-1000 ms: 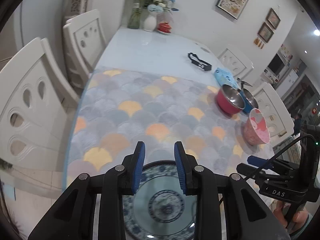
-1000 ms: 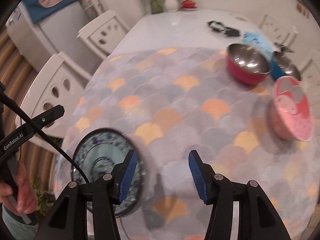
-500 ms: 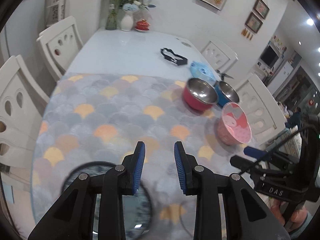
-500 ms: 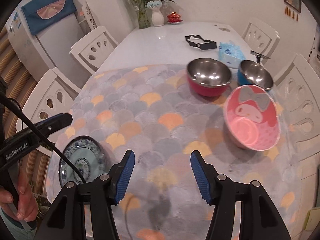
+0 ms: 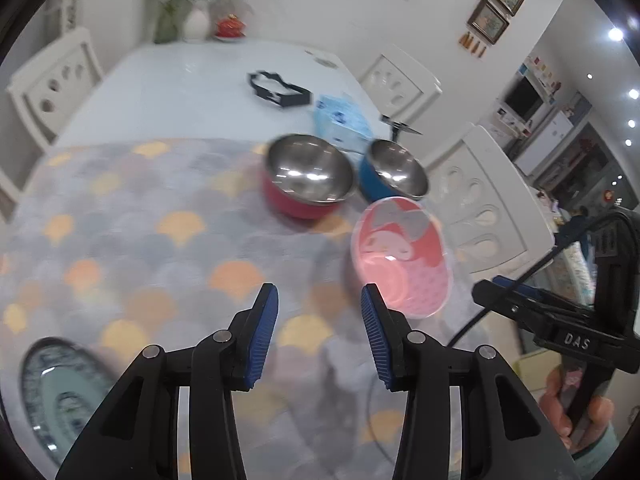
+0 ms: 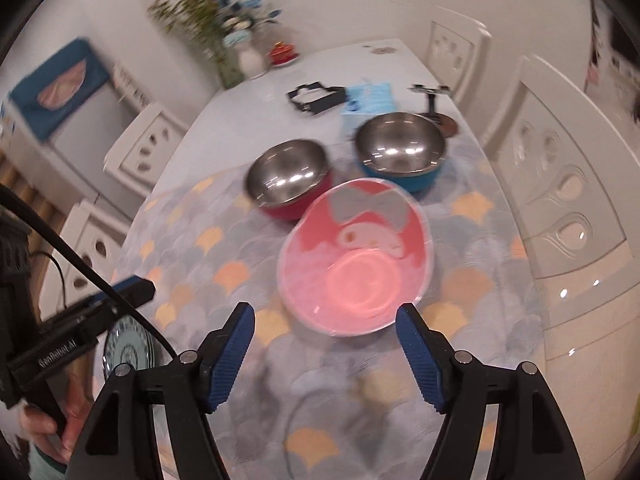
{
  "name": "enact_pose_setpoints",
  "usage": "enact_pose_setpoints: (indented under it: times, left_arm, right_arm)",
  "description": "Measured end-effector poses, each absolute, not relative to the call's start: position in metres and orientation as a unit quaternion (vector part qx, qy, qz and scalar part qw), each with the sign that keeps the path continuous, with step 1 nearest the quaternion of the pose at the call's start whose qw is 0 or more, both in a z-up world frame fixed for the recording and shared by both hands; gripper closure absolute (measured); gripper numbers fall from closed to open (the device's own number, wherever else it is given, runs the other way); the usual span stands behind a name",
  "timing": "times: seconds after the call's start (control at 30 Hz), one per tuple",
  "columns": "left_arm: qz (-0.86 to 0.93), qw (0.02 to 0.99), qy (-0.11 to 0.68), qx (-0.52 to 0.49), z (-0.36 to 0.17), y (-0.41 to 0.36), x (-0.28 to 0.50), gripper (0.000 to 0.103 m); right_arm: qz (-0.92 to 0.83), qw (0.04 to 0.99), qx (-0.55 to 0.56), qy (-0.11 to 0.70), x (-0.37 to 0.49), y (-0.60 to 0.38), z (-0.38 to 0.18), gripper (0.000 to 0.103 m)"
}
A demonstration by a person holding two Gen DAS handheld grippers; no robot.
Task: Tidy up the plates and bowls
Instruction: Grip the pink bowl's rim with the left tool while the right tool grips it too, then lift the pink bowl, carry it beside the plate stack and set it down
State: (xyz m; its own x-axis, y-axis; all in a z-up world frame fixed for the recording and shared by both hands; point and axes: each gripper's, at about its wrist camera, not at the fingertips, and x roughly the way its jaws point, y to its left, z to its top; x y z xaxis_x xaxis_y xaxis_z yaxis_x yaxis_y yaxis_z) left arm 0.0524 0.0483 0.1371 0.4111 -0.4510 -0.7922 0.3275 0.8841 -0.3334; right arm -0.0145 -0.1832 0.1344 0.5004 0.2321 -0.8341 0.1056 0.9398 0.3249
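Note:
A pink cartoon bowl stands on the scale-patterned mat, just beyond my right gripper, whose jaws are opening with nothing between them. Behind it sit a red steel-lined bowl and a blue steel-lined bowl. In the left wrist view the pink bowl lies ahead and to the right of my left gripper, whose jaws are also opening and empty. A blue-patterned plate rests on the mat at the lower left, also seen as the plate in the right wrist view.
White chairs line both long sides of the table. A black frame-like object, a blue tissue pack and a vase of flowers sit on the far half. A hand holds the other gripper's handle.
Both grippers have swung right across the mat, away from the plate and towards the bowls. Both pairs of jaws stand wider than before. The plate stays on the mat at the left.

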Motion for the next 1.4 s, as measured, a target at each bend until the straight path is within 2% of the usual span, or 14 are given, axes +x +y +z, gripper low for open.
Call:
enact_pose_setpoints:
  times: [0.27, 0.33, 0.6, 0.67, 0.73, 0.8, 0.9, 1.2, 1.4]
  left_arm:
    - [-0.235, 0.822, 0.516, -0.053, 0.106, -0.010, 0.086, 0.062]
    - [-0.226, 0.816, 0.530, -0.052, 0.093, -0.017, 0.093, 0.063]
    - [-0.206, 0.796, 0.565, -0.069, 0.054, -0.029, 0.107, 0.067]
    - [-0.210, 0.792, 0.569, -0.067, 0.049, -0.032, 0.108, 0.070]
    - [-0.218, 0.787, 0.573, -0.069, 0.045, -0.035, 0.109, 0.079]
    - [-0.225, 0.781, 0.577, -0.072, 0.042, -0.038, 0.109, 0.089]
    - [-0.231, 0.781, 0.576, -0.071, 0.042, -0.039, 0.107, 0.092]
    - [-0.236, 0.789, 0.564, -0.066, 0.055, -0.027, 0.085, 0.092]
    - [-0.230, 0.808, 0.537, -0.079, 0.094, 0.011, 0.054, 0.092]
  right_arm:
    - [0.022, 0.827, 0.213, 0.520, 0.032, -0.241, 0.091, 0.033]
    - [0.020, 0.818, 0.207, 0.537, 0.044, -0.245, 0.073, 0.043]
    - [0.033, 0.799, 0.215, 0.561, 0.059, -0.256, 0.031, 0.050]
    - [0.037, 0.798, 0.214, 0.563, 0.060, -0.258, 0.026, 0.054]
    - [0.044, 0.796, 0.211, 0.566, 0.062, -0.257, 0.022, 0.069]
    - [0.045, 0.796, 0.204, 0.567, 0.062, -0.255, 0.020, 0.077]
    - [0.053, 0.795, 0.210, 0.567, 0.063, -0.251, 0.019, 0.086]
    - [0.064, 0.811, 0.171, 0.555, 0.052, -0.222, 0.038, 0.085]
    - [0.066, 0.821, 0.175, 0.540, 0.027, -0.194, 0.069, 0.085]
